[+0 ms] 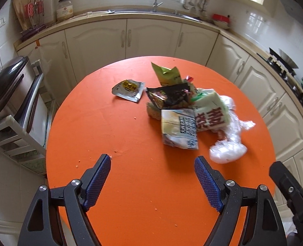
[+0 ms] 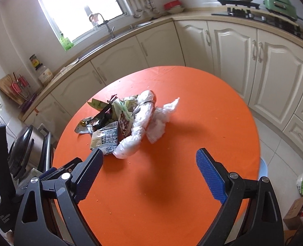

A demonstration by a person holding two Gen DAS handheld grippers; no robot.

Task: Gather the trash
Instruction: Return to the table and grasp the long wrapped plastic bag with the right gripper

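Orange round tabletop (image 1: 131,184) with a trash pile (image 1: 184,110) sitting toward 1 o'clock from the left gripper (image 1: 152,165). Left gripper jaws wide apart, nothing between them, blue pads hanging over bare tabletop. Right gripper (image 2: 149,160) also spread wide and empty; pile lies at its 11 o'clock, well apart from the fingertips. Pile contents: white-blue carton wrapper (image 1: 179,129) nearest the left gripper, a white packet with red characters (image 1: 210,114) touching it on the right, black snack wrapper (image 1: 170,96) on top behind, green pouch (image 1: 167,73) at the far 12 o'clock end, crumpled clear plastic bag (image 1: 227,143) at the pile's 4 o'clock edge. One silver-yellow foil sachet (image 1: 129,90) lies alone at the pile's 9 o'clock, near but not touching. Small crumbs (image 1: 115,151) scattered over the tabletop. In the right wrist view a second white plastic wad (image 2: 163,116) sits just right of the bag, possibly a separate piece, hard to tell. Part of the right gripper shows at the left view's 4 o'clock edge. Cream kitchen cabinets (image 1: 127,39) and a sink (image 1: 151,12) behind.
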